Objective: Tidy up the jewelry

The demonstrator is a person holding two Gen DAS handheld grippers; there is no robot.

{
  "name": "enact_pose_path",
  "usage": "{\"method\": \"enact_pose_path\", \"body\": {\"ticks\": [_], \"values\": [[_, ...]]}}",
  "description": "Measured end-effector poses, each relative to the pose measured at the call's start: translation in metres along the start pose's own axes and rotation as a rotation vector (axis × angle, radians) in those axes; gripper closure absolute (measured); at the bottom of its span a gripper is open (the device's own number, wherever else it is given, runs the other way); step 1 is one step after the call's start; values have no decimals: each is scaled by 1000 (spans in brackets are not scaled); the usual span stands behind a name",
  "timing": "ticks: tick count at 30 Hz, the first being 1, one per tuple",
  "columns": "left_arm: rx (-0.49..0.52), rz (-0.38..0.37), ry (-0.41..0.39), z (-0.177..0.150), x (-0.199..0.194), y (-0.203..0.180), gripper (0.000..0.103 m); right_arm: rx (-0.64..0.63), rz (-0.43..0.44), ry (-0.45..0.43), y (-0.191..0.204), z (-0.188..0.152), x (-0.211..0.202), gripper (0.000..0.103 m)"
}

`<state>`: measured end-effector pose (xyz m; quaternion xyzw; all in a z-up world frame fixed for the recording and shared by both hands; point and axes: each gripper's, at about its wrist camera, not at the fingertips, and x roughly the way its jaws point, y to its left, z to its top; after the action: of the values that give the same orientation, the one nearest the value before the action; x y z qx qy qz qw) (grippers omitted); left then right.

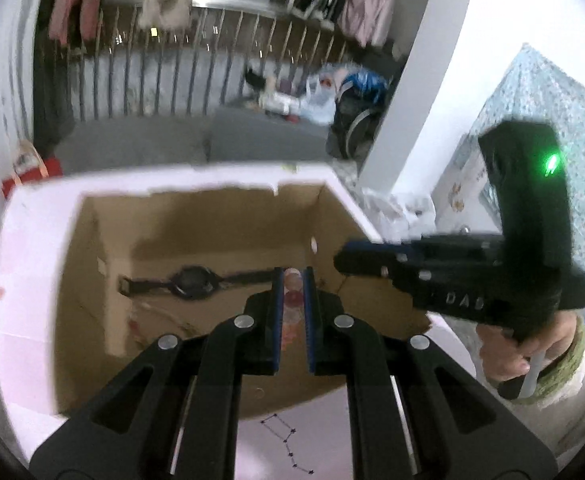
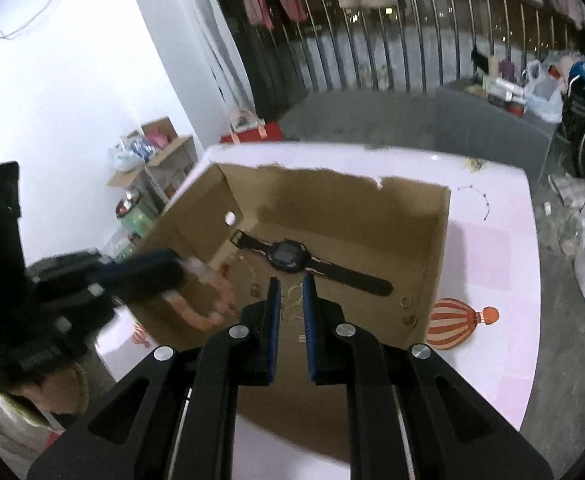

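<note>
Your left hand-held gripper (image 1: 293,280) was pinched narrow on a pink and peach bead bracelet (image 2: 208,308), which hung from its tips above the near left corner of the cardboard box (image 2: 436,240). Your right hand-held gripper (image 2: 290,286) stood nearly closed above the box; a thin gold chain (image 2: 292,300) showed in the slit between its pads, but whether they clamped it I could not tell. Just beyond both grippers' tips a black wristwatch (image 2: 288,260) lay flat across the box floor, and to the right of your right gripper a small gold ring (image 2: 405,301) lay near the box wall.

The box sat on a pale pink table (image 2: 492,264) printed with a striped hot-air balloon (image 2: 452,324) just right of the box and with dotted constellation lines (image 1: 288,448) under your left gripper. Past the table ran a grey ledge below a barred railing (image 2: 392,40) with clothes (image 1: 76,0) hung on it; white walls stood at either side, with bags and cartons on the floor.

The letters "DAS" (image 1: 464,300) were readable on your right gripper's body.
</note>
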<state>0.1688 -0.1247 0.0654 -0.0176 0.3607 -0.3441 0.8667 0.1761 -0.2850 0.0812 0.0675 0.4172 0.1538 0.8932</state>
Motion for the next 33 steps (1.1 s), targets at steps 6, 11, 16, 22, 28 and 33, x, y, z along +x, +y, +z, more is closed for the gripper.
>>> {"method": "enact_pose_path", "body": {"ticks": [6, 11, 16, 22, 28, 33], "values": [[-50, -38, 92, -14, 49, 10, 94, -6, -27, 65, -15, 5, 26, 90], [-75, -53, 101, -17, 51, 21, 84, 23, -36, 60, -27, 2, 28, 81], [-81, -29, 70, -14, 41, 25, 74, 40, -30, 30, -32, 2, 17, 79], [-92, 42, 2, -13, 8, 32, 55, 79, -30, -2, -38, -4, 0, 72], [-139, 207, -77, -15, -39, 60, 32, 158, -41, -35, -49, -22, -22, 59], [-263, 320, -77, -22, -56, 99, 27, 279, 43, -13, -63, -48, -26, 54]]}}
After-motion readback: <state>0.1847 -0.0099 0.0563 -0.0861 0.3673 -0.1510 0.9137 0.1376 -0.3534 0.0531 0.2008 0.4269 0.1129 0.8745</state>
